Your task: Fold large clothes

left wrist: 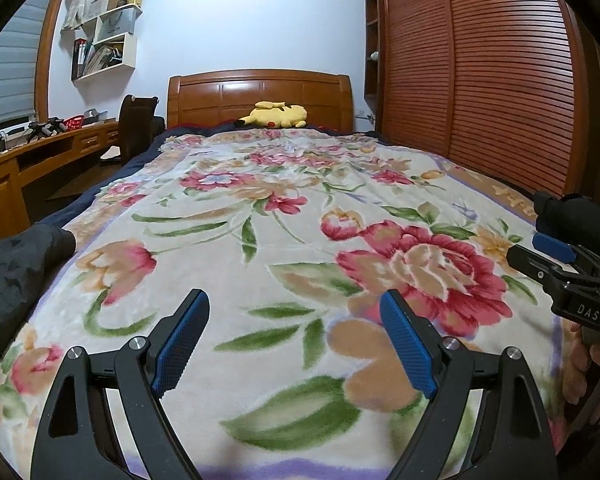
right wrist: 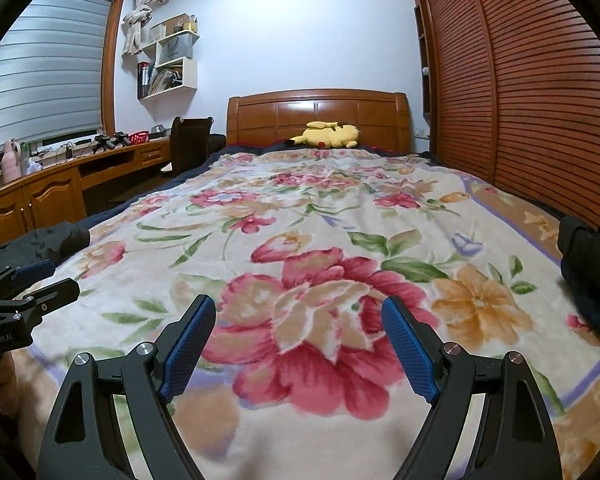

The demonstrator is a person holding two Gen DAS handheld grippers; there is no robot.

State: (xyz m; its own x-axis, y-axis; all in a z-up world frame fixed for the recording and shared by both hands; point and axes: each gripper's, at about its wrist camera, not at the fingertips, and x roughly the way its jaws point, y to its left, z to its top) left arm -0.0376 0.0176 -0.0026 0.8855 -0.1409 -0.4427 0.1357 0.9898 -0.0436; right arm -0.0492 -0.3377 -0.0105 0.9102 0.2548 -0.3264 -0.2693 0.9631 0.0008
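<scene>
- Bed with floral blanket (left wrist: pixel 284 216): fills both wrist views and runs lengthwise from the near edge to the far wooden headboard (left wrist: pixel 260 96). It is the work surface, and its centre carries no garment.
- Dark garment on the left (left wrist: pixel 16 276): a black bunched mass at the bed's near left edge, to the left of the left gripper and slightly beyond it. Its long axis cannot be read from the part in view.
- Dark garment on the right (right wrist: pixel 592 272): a second dark mass at the near right edge, to the right of the right gripper (whether it is one piece with the left mass cannot be told).
- Left gripper (left wrist: pixel 294 314): jaws spread wide, holding nothing, above the near blanket; judged the nearer tool to the left mass.
- Right gripper (right wrist: pixel 298 318): jaws likewise wide apart and empty, aimed up the bed; judged nearer to the right mass.
- Yellow plush toy (right wrist: pixel 332 134): lies at the far end against the headboard, well apart from both tools.
</scene>
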